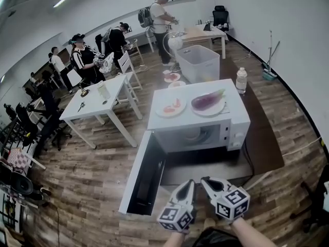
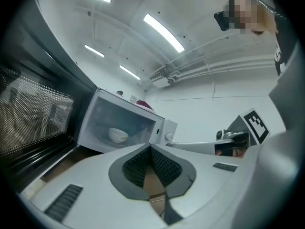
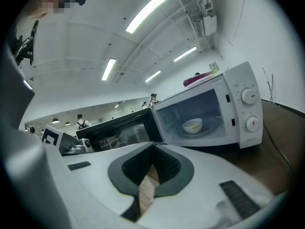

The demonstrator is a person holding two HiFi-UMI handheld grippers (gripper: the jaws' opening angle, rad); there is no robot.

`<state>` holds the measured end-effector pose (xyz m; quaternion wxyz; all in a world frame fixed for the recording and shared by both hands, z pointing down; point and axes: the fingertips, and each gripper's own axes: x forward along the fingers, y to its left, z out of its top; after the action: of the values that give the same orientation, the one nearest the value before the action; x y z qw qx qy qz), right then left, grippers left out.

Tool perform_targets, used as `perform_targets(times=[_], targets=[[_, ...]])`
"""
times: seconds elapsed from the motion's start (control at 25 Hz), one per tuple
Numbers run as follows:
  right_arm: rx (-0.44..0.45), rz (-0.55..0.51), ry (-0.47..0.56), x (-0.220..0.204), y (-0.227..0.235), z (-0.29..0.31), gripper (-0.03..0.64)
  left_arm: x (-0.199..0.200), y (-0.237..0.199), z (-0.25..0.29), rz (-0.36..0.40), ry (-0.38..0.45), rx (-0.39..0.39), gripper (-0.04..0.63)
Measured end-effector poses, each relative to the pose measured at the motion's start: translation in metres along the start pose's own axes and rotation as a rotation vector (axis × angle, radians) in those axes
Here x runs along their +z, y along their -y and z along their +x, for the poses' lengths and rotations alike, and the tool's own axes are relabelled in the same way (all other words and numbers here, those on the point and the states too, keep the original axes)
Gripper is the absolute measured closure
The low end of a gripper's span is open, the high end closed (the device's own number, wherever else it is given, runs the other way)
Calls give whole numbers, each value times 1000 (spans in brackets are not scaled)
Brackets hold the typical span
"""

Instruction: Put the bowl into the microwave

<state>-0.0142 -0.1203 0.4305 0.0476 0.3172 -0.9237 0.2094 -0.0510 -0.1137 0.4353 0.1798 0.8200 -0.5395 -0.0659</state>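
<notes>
**A:** Since the bowl (image 3: 192,125) already sits inside the microwave (image 1: 236,111), about the middle of its floor, would you call the placing step done?

**B:** I'd judge so. The left gripper (image 2: 150,149) has its jaws pressed together with nothing between them. The right gripper (image 3: 153,147) is the same. Both hang side by side on the near side of the opening, well apart from the bowl.

**A:** So what does the next move call for?

**B:** Probably only the door (image 1: 141,174). It stands swung wide out to the left, its edge reaching towards us. The left gripper is nearer to it. A closed tip could push its outer face round to the right until it latches, once both grippers are out of its sweep.

**A:** Anything in the way?

**B:** Nothing lies between the door and the opening. On top of the microwave are an eggplant (image 1: 207,100) on a plate and a second plate with red slices (image 1: 170,107), so a hard slam seems unwise. A bottle (image 1: 241,80) and a clear bin (image 1: 198,63) stand beyond, on the far side. A white desk (image 1: 97,104) and several people are farther off to the left.

**A:** And what is the microwave standing on?

**B:** Something dark and brown. Whether it is a low desk or a mat I can't quite tell.
</notes>
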Motion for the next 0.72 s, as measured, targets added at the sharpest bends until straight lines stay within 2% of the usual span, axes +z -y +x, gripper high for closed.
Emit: perform_targets(times=[0.28,0.72], targets=[[-34,36,20,-10,-26,-24,620,0,19,-27,2,-11,-49,604],[-72,21,36,-28,-79,-78,620,-9,53,-92,-27,3,-82,604]])
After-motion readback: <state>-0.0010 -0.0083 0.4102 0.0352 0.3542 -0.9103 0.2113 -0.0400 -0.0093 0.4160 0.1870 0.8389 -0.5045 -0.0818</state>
